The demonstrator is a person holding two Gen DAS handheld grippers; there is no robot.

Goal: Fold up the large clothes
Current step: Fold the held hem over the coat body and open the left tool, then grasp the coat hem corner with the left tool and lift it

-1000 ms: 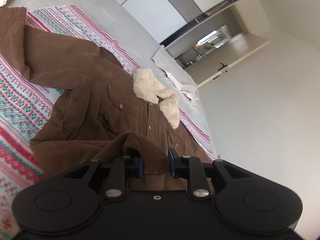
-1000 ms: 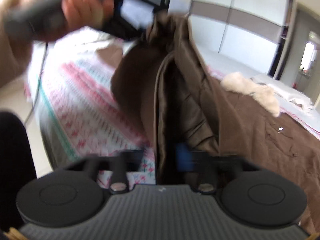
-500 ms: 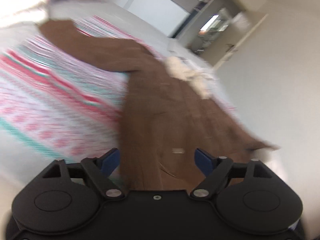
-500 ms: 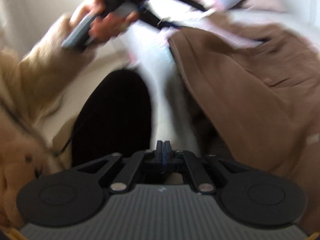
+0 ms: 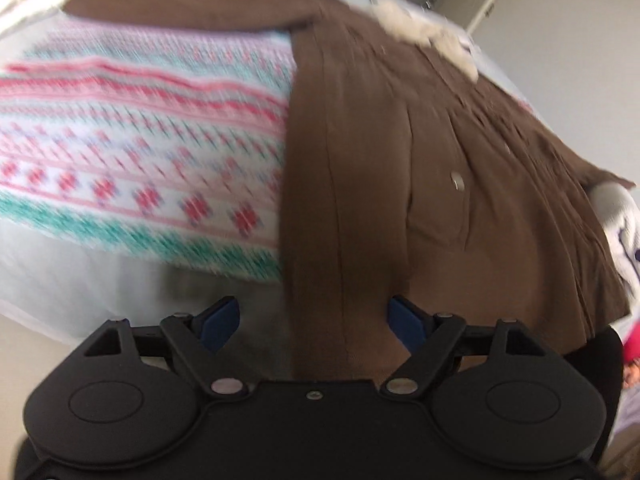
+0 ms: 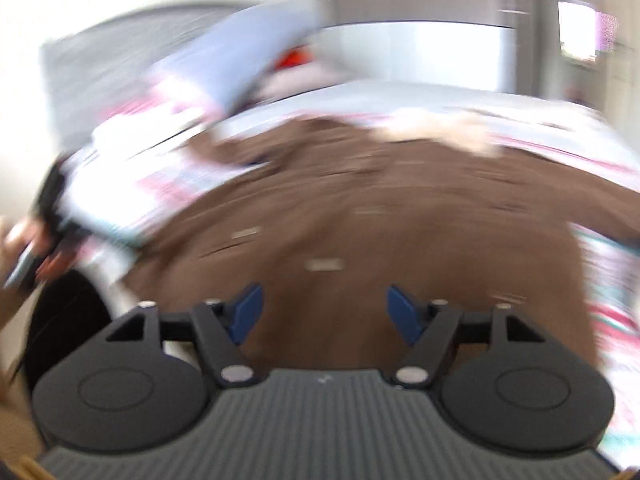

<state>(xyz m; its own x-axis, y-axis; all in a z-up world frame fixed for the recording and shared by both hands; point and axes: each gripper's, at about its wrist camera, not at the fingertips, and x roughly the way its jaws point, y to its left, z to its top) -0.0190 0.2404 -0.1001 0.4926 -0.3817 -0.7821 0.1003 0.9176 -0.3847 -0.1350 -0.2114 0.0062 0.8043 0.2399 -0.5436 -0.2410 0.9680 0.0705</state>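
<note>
- Spreading looks finished: the brown coat (image 5: 360,152) lies flat on the patterned blanket (image 5: 132,128) over the bed, pale fur collar (image 5: 432,36) at the far end, hem hanging nearest you.
- Next you'll likely need a sleeve or side edge to fold inward; pick a clean edge first.
- Your left gripper (image 5: 314,322) stands wide, pads clear of the cloth.
- Your right gripper (image 6: 324,312) is opening, nothing pinched; that view is blurred.

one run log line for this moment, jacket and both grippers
jacket: flat on blanket | left gripper: open, empty, over hem | right gripper: jaws opening, empty, over jacket
</note>
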